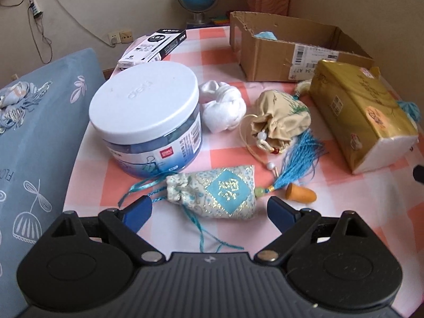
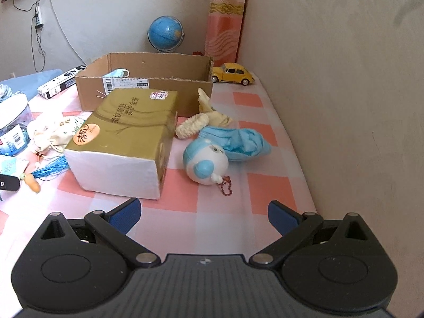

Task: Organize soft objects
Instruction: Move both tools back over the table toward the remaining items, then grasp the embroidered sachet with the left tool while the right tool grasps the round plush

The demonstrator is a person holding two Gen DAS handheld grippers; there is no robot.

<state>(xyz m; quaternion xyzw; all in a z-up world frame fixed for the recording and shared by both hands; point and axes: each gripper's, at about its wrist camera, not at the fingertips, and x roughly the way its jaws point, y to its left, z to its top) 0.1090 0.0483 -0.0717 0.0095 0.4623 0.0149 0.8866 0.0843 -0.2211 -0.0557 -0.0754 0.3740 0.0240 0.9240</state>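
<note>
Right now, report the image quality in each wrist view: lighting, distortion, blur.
Left wrist view: soft daylight, no harsh glare; fisheye bends the cardboard box and darkens corners. Right wrist view: evenly lit, faint shadow under the tissue pack; wall edge curves; small print is blurred.

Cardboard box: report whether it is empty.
Not empty. The cardboard box is open-topped, and a blue face mask shows inside near its left corner.

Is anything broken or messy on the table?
Yes. The cardboard box has a ragged, torn rim. The tissue pack lies askew. A blue face mask sits crumpled beside a round toy tipped on its side.
</note>
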